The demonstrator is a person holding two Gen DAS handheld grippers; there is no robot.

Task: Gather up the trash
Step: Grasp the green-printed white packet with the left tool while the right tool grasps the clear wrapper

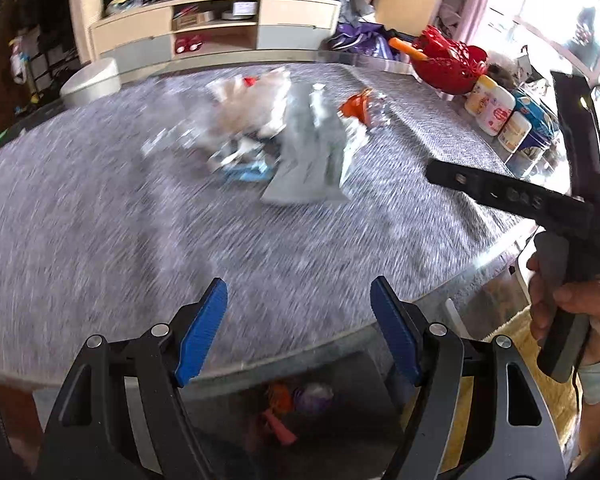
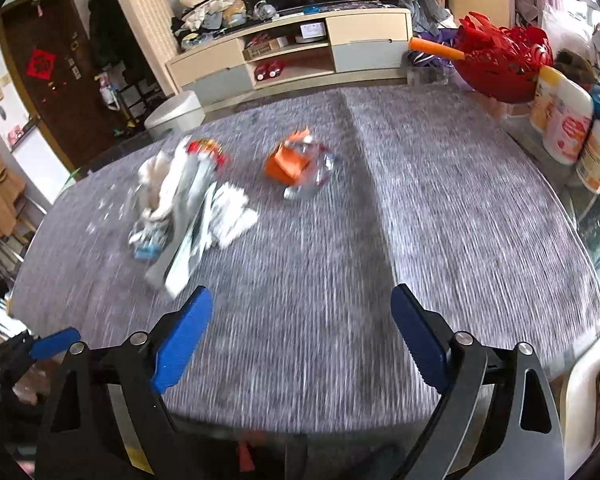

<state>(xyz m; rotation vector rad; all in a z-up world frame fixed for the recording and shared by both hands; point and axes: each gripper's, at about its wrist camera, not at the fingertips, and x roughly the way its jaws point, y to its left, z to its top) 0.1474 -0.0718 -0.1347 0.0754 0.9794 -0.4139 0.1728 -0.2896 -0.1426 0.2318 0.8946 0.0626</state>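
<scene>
Grey speckled tablecloth [image 2: 440,240] covers a round table, cluttered living room behind it. Both frames are motion-blurred, so fine detail is unreliable.

Nearest: left gripper [image 1: 298,330] at the table's near edge, blue pads spread wide, nothing between them. Right gripper [image 2: 302,340] likewise spread and empty, hovering over bare cloth. In the left wrist view the right gripper's body shows at the right edge, with the person's hand [image 1: 572,300] around its handle.

Mid-table, well apart from both grippers: the trash. Main pile has crumpled white tissues [image 2: 232,214], a flat grey-white wrapper [image 1: 312,152] lying partly over the heap, and a small blue scrap [image 2: 148,251] at its near edge. My read: all light and soft. The tissues will compress, so pinch a raised fold rather than a flat edge. The wrapper looks thin and slick; take it at a crease or a lifted corner, or it slides.

Just beside the pile, not touching as far as I can tell: orange packaging with crinkled clear plastic [image 2: 300,164]. Likely springy and slippery, so grab the bunched middle.

Far side: red openwork basket [image 2: 504,66] and a row of canisters [image 2: 564,120] on the right rim. White round bin [image 2: 176,114] on the floor beyond the table, probably the drop point. Then a TV cabinet [image 2: 292,54] by the wall.
</scene>
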